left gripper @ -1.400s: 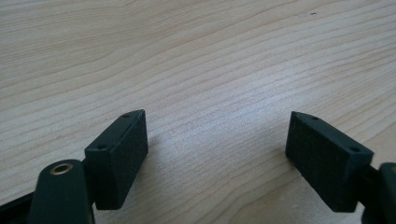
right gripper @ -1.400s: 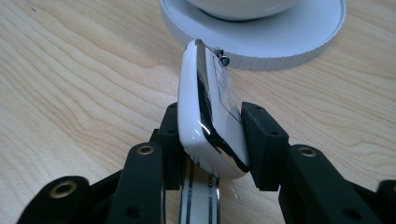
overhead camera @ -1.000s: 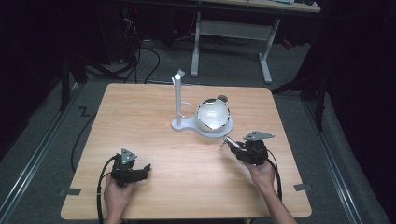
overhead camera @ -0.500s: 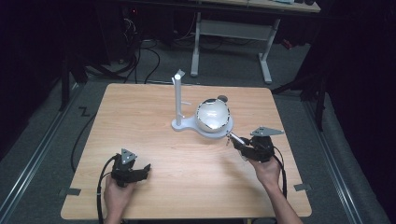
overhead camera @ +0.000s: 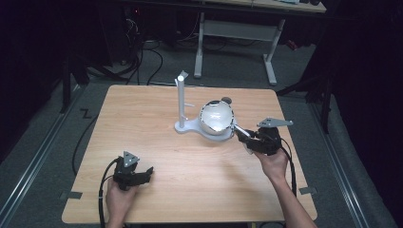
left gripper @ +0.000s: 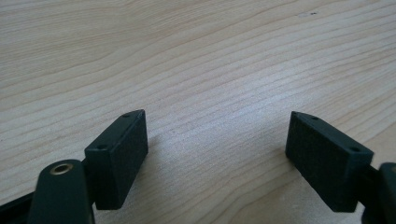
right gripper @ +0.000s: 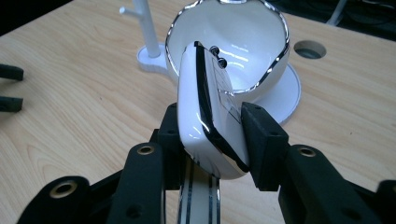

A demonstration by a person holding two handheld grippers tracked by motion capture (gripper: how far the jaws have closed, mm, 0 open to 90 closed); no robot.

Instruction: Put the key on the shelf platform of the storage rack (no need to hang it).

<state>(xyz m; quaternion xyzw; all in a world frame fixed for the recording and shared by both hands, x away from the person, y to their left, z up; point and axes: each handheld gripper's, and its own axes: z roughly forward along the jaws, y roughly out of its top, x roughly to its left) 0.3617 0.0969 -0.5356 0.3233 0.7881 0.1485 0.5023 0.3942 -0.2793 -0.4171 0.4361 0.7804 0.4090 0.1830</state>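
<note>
A white cup (overhead camera: 216,116) with a silver rim leans over the round base (overhead camera: 190,127) of a white stand, beside its upright post (overhead camera: 181,102). The cup's mouth (right gripper: 238,42) faces my right gripper (right gripper: 210,135), which is shut on the cup's broad white handle (right gripper: 205,107). In the high view the right gripper (overhead camera: 243,135) sits just right of the cup, held by a hand. My left gripper (overhead camera: 147,172) rests low on the table at front left. Its jaws (left gripper: 217,144) are open with bare wood between them.
The wooden table (overhead camera: 142,118) has a round cable hole (overhead camera: 226,100) behind the cup. Short pegs stick out of the post (right gripper: 149,28). A second desk (overhead camera: 237,28) and cables stand on the floor beyond the far edge.
My right gripper has risen with the cup's handle in its grip, and the cup now shows its mouth more. The left gripper has stayed put.
</note>
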